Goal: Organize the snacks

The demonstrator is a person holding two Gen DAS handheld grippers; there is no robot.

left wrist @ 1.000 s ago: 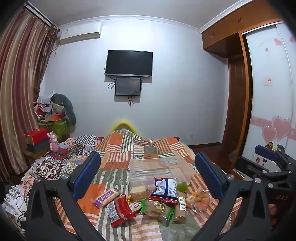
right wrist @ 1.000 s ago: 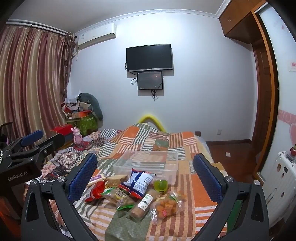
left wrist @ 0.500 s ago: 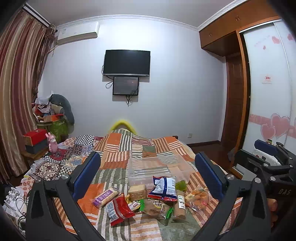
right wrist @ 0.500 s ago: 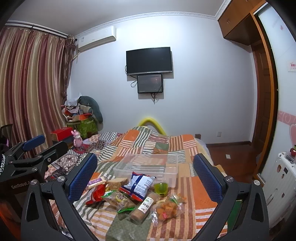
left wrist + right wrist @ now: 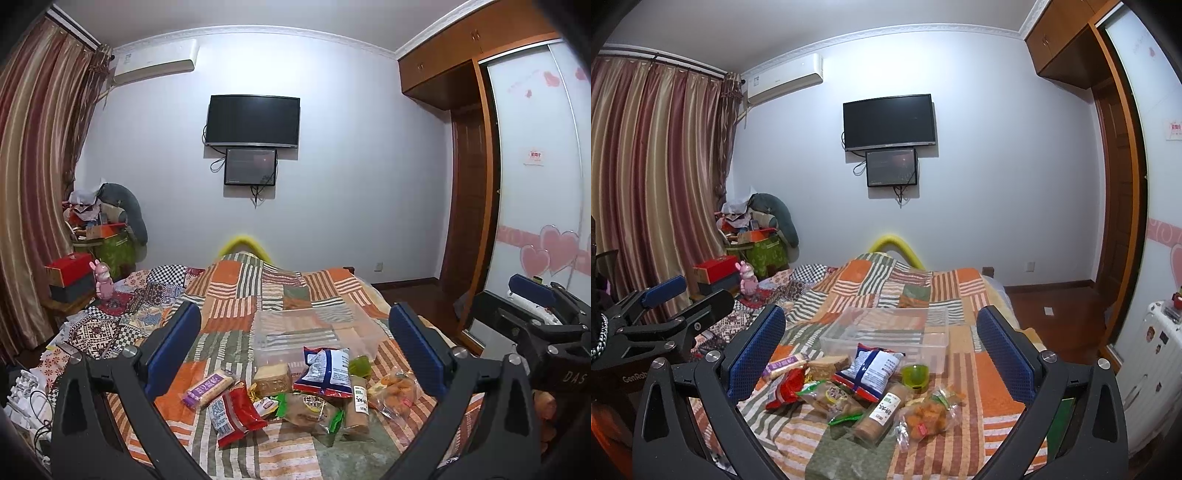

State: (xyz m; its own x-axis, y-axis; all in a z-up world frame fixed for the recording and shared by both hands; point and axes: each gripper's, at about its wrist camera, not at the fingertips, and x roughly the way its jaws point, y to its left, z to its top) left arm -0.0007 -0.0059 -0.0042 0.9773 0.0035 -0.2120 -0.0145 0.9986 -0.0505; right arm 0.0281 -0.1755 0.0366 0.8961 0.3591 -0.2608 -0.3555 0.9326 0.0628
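Several snack packs lie in a loose pile on the patchwork bedspread (image 5: 236, 295): a blue-and-white chip bag (image 5: 327, 371) (image 5: 873, 371), a red pack (image 5: 236, 411), a purple bar (image 5: 208, 384), a brown biscuit roll (image 5: 881, 413) and a clear bag of orange snacks (image 5: 929, 413). An empty clear plastic box (image 5: 314, 332) (image 5: 886, 328) stands just behind the pile. My left gripper (image 5: 293, 347) and my right gripper (image 5: 881, 349) are both open and empty, held above and short of the pile.
A green cup (image 5: 915, 375) sits by the box. A side table with a red box (image 5: 68, 269) and a pink toy (image 5: 102, 282) stands left of the bed. A wardrobe (image 5: 535, 221) lines the right wall. A white suitcase (image 5: 1152, 369) stands at the right.
Both views have drifted slightly; the pile sits a little lower and closer in the frames. No snack has moved. Both grippers stay open.
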